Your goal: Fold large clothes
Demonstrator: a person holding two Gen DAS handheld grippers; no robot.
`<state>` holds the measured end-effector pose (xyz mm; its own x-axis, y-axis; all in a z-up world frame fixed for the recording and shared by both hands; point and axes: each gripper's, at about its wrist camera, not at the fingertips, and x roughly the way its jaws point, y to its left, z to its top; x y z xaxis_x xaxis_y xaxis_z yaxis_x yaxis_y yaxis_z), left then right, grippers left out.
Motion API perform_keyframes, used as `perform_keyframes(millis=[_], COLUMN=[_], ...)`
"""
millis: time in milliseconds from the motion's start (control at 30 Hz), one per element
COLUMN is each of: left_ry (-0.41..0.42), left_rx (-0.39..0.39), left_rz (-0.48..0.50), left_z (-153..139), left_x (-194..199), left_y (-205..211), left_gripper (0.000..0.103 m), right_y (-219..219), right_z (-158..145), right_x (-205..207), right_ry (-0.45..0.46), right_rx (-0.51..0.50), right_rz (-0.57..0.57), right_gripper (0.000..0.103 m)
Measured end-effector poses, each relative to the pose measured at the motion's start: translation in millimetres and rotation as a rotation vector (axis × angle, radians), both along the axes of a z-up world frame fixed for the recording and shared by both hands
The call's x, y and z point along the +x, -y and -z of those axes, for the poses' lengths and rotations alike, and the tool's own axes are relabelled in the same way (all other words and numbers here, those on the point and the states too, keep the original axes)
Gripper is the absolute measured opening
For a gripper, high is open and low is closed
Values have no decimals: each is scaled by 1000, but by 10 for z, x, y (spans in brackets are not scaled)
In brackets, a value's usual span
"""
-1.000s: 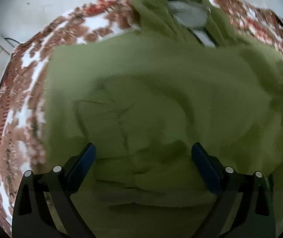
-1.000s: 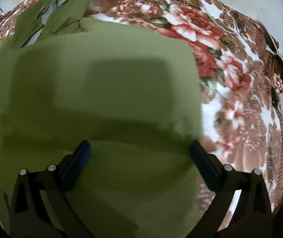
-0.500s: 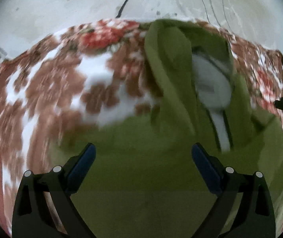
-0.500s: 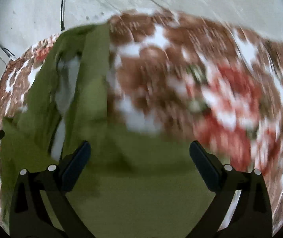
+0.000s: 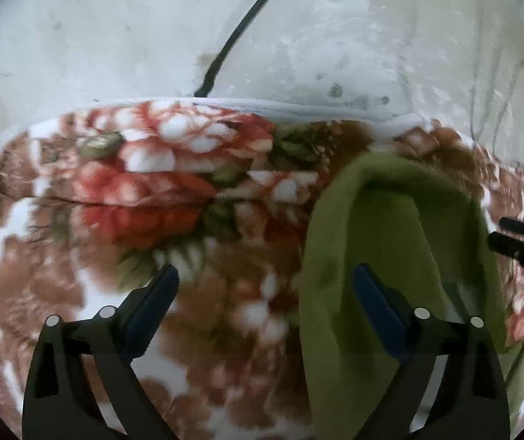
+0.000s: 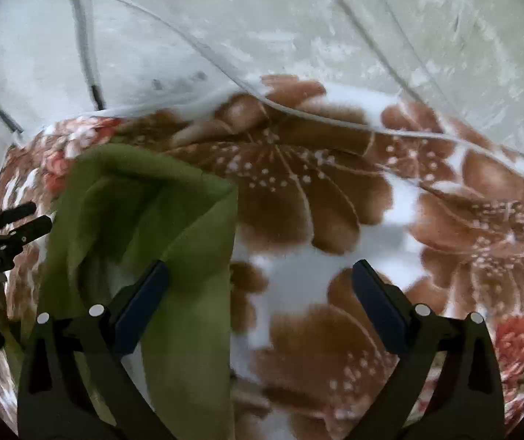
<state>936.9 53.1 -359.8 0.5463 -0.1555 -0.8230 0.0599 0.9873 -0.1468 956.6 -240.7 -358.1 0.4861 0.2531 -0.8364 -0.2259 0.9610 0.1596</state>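
An olive-green garment lies on a floral blanket. Its narrow far end (image 5: pixel 390 220) sits at the right of the left wrist view, reaching behind that gripper's right finger. In the right wrist view the same end (image 6: pixel 133 201) lies at the left, under the left finger. My left gripper (image 5: pixel 265 271) hovers over bare blanket, its jaws closing with nothing between them. My right gripper (image 6: pixel 260 267) stands open over the blanket, holding nothing. Each gripper shows at the edge of the other's view: the right gripper (image 5: pixel 500 233) and the left gripper (image 6: pixel 40 215).
The brown, red and white floral blanket (image 5: pixel 151 168) (image 6: pixel 335 201) ends just beyond the garment. Past its edge lies grey concrete floor (image 5: pixel 115 36) with a black cable (image 5: pixel 239 33) and another cable (image 6: pixel 85 55).
Both grippers have travelled from above the garment's broad body to its far end near the blanket's edge. The left jaws have narrowed slightly. Neither has taken hold of anything.
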Motion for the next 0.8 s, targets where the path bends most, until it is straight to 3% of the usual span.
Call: perform_keyframes(millis=[67, 133, 167, 200, 233, 267, 300, 467, 600, 800], left_ry=[-20, -66, -85, -96, -100, -82, -54, 13, 50, 69], left_rx=[-47, -89, -60, -7, 16, 26, 18, -78, -247, -338], left_rz=[33, 101, 130, 157, 179, 183, 189, 201, 159, 150], left_z=[49, 129, 164, 186, 174, 126, 35, -398, -741, -1036], left_x=[118, 220, 230, 233, 228, 201, 145, -224, -660, -1353], left_y=[57, 200, 299, 416, 507, 559, 604, 588, 404, 338], left_gripper=[82, 80, 62, 29, 16, 8, 4, 3, 3, 3], right_y=[-51, -117, -132, -138, -155, -172, -175, -75, 54, 54], right_z=[48, 236, 352, 400, 418, 357, 288, -288, -699, -1063], right_x=[85, 160, 167, 159, 129, 69, 16, -433, -878, -1584], right_ry=[-15, -121, -175, -194, -203, -171, -134, -10, 8, 33], right_rx=[45, 40, 26, 32, 40, 17, 5, 29, 81, 115], right_rz=[-36, -54, -48, -51, -66, -73, -76, -125, -119, -125], right_gripper=[90, 87, 71, 58, 29, 15, 15, 9, 8, 7])
